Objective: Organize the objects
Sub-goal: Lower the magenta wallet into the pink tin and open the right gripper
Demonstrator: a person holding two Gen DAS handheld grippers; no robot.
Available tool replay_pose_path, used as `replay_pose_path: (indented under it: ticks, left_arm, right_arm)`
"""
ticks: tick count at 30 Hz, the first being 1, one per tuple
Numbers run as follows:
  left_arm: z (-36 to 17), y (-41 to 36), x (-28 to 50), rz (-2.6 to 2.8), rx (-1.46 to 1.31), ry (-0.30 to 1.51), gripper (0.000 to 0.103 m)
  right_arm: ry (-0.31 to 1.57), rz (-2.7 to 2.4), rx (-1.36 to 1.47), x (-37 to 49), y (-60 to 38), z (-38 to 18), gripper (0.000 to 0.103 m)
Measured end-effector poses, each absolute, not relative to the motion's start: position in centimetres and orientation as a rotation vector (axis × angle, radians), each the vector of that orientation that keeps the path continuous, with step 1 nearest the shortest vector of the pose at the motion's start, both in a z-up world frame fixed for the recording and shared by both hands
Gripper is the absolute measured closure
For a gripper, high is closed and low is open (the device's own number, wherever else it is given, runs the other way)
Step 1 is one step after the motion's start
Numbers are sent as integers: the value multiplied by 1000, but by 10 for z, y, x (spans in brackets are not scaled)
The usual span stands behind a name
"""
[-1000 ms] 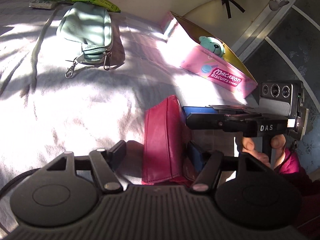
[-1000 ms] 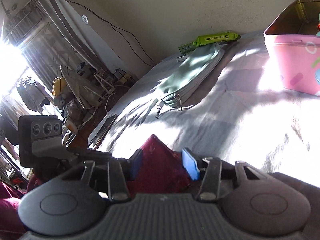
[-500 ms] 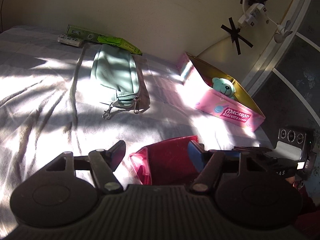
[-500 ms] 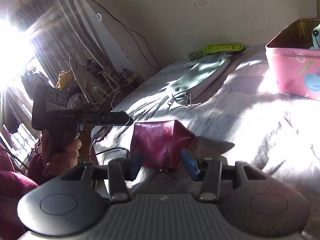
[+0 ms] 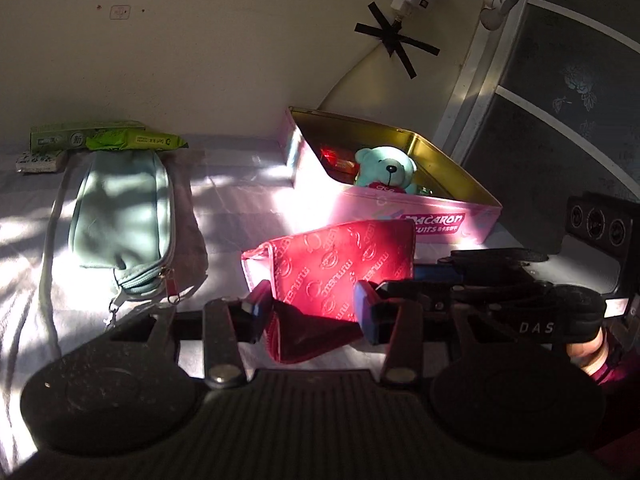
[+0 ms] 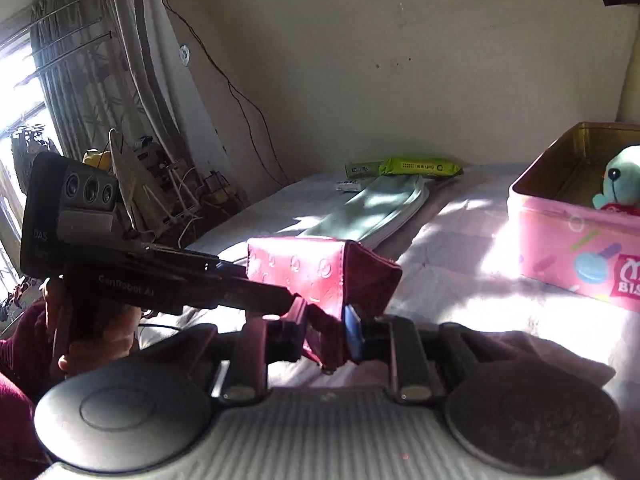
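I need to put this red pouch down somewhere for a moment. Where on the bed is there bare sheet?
Bare sheet lies between the mint zip bag and the pink biscuit tin. By the wall it is crowded: green packets touch the bag's far end. The tin already holds a teddy bear.

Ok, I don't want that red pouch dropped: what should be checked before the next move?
1. Left gripper closing, red pouch between its fingers: ok.
2. Right gripper closing, pinching the pouch's near end: ok.
3. Pouch lifted off the bed: ok.
4. Pink tin open: ok.
5. Room in the tin beside the teddy bear: cannot tell.
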State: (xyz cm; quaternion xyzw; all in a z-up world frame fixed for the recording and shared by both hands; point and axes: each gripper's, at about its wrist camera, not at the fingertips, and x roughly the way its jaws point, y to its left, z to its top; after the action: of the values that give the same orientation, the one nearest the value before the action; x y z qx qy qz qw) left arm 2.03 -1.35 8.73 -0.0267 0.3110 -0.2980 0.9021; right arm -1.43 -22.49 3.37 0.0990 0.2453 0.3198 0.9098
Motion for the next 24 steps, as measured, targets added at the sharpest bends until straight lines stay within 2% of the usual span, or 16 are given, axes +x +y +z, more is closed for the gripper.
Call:
replay_pose_path:
  ticks: [8, 15, 20, 21, 24]
  left_arm:
    - [117, -132, 76, -793, 87, 541, 54]
    - [109, -213, 122, -831, 164, 602, 52]
    - [90, -250, 151, -648, 283, 602, 45]
    - [87, -257, 159, -584, 322, 594, 40]
    - [85, -256, 173, -475, 317, 600, 39]
  right_arm:
    - [387, 343, 207, -12, -312, 62, 82]
    - [428, 173, 209, 23, -363, 54, 81]
    - [499, 6, 227, 64, -378, 34, 73]
    - [507, -50, 187, 75, -375, 30, 70]
    - [475, -107, 127, 83, -366, 25, 62]
